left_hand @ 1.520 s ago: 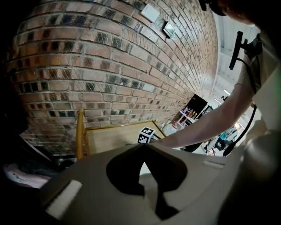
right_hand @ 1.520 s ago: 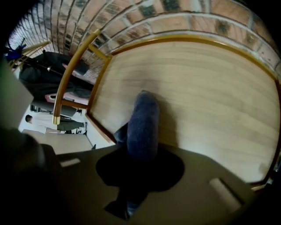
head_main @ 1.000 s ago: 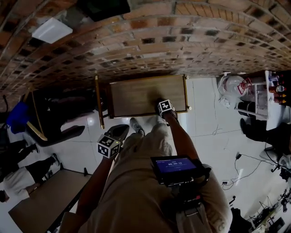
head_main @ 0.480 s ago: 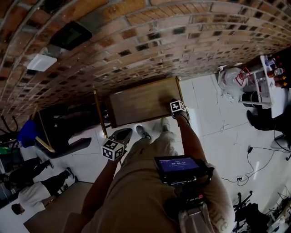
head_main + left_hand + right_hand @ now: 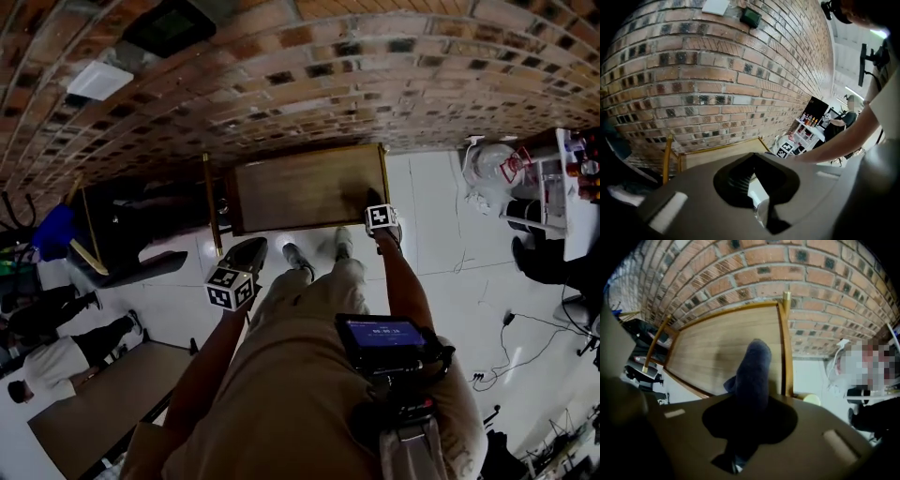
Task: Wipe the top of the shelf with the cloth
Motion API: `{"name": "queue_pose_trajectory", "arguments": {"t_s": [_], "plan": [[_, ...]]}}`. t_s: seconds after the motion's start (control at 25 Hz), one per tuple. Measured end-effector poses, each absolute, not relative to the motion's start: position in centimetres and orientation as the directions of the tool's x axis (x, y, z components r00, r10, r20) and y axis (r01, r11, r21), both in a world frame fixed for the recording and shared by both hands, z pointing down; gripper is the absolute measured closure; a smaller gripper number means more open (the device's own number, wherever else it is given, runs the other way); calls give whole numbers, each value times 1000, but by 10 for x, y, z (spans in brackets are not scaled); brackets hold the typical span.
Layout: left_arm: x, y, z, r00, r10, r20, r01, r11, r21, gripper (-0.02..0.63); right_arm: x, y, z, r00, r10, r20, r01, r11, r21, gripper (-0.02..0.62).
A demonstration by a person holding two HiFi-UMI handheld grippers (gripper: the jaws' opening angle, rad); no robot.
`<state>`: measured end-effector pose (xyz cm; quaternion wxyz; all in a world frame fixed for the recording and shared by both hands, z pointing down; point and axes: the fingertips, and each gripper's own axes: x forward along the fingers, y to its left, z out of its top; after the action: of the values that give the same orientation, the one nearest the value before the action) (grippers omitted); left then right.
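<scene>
My right tool is clamped on the cloth. In the right gripper view the dark blue cloth comes out from between the jaws as a thick roll and reaches forward over the shelf. Its far end lies on the wooden top, just beside the golden rail on the right side. A small fold of the cloth hangs out to the left of the roll. In the head view the cloth is a dark patch on the right part of the shelf, near the front corner, and my right arm is stretched out toward it.

My left tool hangs over the white floor, in front of the left corner of the shelf and apart from it. Its jaws stand close together, and the left gripper view shows nothing between them, only a thin strip of the pale floor.

The shelf stands against a brick wall, and its top is plain wood with a golden frame around it. My shoes are on the floor just in front of it. To the right, well apart from the shelf, there is a white cart with bottles.
</scene>
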<state>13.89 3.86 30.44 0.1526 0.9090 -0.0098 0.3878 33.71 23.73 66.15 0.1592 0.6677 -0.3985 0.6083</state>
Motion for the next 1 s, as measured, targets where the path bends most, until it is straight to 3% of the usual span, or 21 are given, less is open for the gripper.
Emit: {"name": "queue_pose_trajectory", "arguments": {"t_s": [0.28,0.48,0.6,0.76,1.0], "plan": [[95,23,308,757,40,652,-215,-927,306,601,309,296,628,20,-442,897,-630,-702,-331,525],[49,10,302,794,3,608,-215,-934,286,601,254,347,625,-8,-374,927,-524,-788,-323,525],[16,4,313,802,-24,597,-228,-936,269,601,230,360,613,-8,-330,944,-604,-751,-267,525],[-30,-2,335,801,-55,597,-291,-906,306,601,204,350,594,-26,-278,960,-782,-593,-192,525],[-101,-20,354,797,-101,595,-325,-902,282,601,154,290,565,-37,-307,951,-911,-381,-159,525]]}}
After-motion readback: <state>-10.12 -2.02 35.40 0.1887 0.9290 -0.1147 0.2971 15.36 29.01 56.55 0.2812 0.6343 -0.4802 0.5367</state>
